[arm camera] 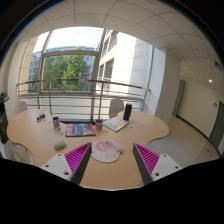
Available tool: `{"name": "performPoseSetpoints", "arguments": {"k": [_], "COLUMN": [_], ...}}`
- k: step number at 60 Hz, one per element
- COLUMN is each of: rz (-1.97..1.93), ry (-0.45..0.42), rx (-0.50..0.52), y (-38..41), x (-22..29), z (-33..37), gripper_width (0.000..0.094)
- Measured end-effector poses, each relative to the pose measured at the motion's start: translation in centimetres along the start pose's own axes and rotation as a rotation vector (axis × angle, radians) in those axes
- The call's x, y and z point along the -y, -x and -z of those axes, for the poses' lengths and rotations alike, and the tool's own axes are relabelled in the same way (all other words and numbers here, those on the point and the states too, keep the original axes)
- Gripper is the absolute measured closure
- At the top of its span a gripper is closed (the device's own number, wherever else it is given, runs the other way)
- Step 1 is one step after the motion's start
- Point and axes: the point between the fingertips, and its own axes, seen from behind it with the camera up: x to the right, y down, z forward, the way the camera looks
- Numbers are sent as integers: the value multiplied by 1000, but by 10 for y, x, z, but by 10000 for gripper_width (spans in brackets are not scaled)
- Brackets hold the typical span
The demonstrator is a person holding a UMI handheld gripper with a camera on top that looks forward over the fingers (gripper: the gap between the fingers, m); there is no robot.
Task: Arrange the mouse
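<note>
A whitish, rounded, flat thing with a pink patch (106,150) lies on the wooden table (110,172), just ahead of my fingers and between their lines. I cannot tell whether it is the mouse itself or a mat with the mouse on it. My gripper (109,163) is open and empty, with the magenta pads far apart. The left finger (73,161) and the right finger (146,158) hover over the table's near part, and neither touches the thing.
Farther back on the table are a colourful book (80,129), a white flat item (115,124) with a dark upright object (127,112) behind it, a small green thing (60,145) and a small can (56,122). A large window (70,75) and a railing lie beyond.
</note>
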Motion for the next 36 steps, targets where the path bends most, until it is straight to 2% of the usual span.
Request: {"name": "performPoseSetpoints", "arguments": {"k": [7,18,28,36], "rz": [1,-4,-18,23], "ry": [39,144,269,285], "rx": [-29,-42,86,209], "y": [0,51,143,225], "x": [-23,-113,-191,-208], "z": [2,6,-14,-49], "gripper_width": [88,92,89,87]}}
